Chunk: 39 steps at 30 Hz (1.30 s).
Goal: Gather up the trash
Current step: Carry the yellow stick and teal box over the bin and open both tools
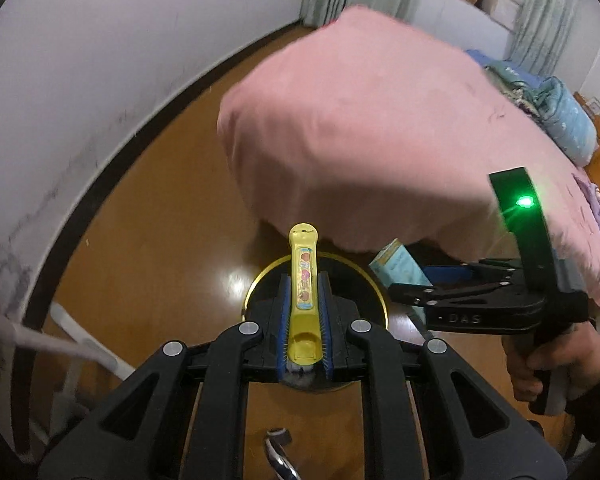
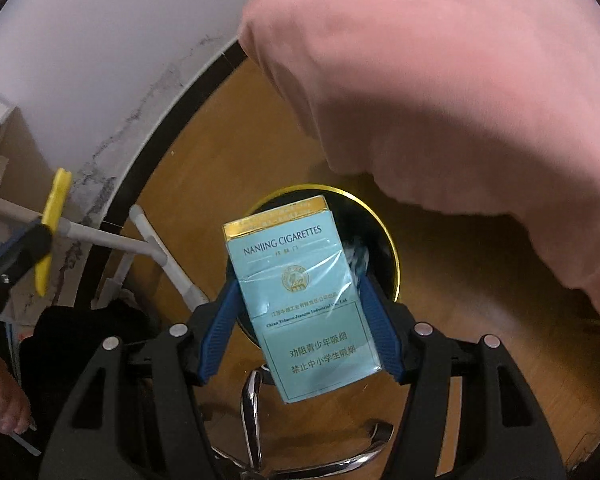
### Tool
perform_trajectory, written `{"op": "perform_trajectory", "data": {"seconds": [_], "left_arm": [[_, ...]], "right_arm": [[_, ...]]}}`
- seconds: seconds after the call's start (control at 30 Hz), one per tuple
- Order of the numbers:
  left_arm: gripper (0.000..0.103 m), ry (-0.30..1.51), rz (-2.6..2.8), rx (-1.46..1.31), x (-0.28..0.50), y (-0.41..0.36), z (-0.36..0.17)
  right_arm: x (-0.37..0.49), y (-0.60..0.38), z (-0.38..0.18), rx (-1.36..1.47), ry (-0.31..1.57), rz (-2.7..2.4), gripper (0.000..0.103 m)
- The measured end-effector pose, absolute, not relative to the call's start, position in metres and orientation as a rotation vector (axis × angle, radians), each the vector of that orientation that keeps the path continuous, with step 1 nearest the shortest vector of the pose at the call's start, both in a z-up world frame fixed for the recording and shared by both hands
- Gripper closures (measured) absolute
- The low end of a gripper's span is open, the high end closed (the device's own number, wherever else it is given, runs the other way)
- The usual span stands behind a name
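Note:
My left gripper (image 1: 305, 280) is shut on a yellow plastic stick (image 1: 305, 276) with a sticker strip, held over a round black bin with a gold rim (image 1: 260, 276). My right gripper (image 2: 298, 276) is shut on a light blue cigarette pack (image 2: 300, 296) marked Nanjing Cigarettes, held above the same bin (image 2: 392, 248). In the left wrist view the right gripper (image 1: 404, 294) and the pack (image 1: 400, 266) show to the right of the bin. In the right wrist view the yellow stick (image 2: 52, 228) shows at far left.
A bed with a pink sheet (image 1: 380, 128) overhangs the bin on the right. The floor is brown wood (image 1: 160, 220). A white wall with a dark baseboard (image 1: 60, 80) runs on the left. A white rack (image 2: 156, 248) stands by the wall.

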<state>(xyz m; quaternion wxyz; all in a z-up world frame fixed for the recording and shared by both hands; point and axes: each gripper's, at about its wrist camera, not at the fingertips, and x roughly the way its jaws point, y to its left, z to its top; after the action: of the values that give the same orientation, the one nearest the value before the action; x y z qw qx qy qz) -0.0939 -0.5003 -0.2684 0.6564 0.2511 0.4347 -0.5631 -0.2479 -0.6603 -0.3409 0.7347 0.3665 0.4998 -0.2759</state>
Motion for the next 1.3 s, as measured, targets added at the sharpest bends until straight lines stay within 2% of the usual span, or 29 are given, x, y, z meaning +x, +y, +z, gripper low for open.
{"op": "perform_trajectory", "data": {"seconds": [0.2, 0.6, 0.67, 0.73, 1.0, 1.3], "left_arm": [[0.091, 1.017, -1.257, 0.595, -0.098, -0.508, -0.299], [0.091, 1.043, -1.291, 0.565, -0.086, -0.514, -0.327], [0.091, 1.053, -1.29, 0.552, -0.08, -0.513, -0.33], [0.091, 1.059, -1.286, 0.547, -0.075, -0.514, -0.335], [0.091, 1.111, -1.3, 0.543, -0.063, -0.52, -0.354], [0.091, 1.106, -1.396, 0.618, -0.097, -0.547, -0.353]], "right_arm": [[-0.258, -0.666, -0.372, 0.862, 1.123, -0.626, 0.042], [-0.237, -0.674, -0.394, 0.892, 1.155, -0.674, 0.041], [-0.23, -0.674, -0.398, 0.909, 1.161, -0.675, 0.037], [-0.225, -0.675, -0.402, 0.92, 1.164, -0.694, 0.019], [-0.227, -0.678, -0.396, 0.94, 1.153, -0.79, 0.018], [-0.274, -0.685, -0.381, 1.043, 1.098, -0.916, 0.018]]}}
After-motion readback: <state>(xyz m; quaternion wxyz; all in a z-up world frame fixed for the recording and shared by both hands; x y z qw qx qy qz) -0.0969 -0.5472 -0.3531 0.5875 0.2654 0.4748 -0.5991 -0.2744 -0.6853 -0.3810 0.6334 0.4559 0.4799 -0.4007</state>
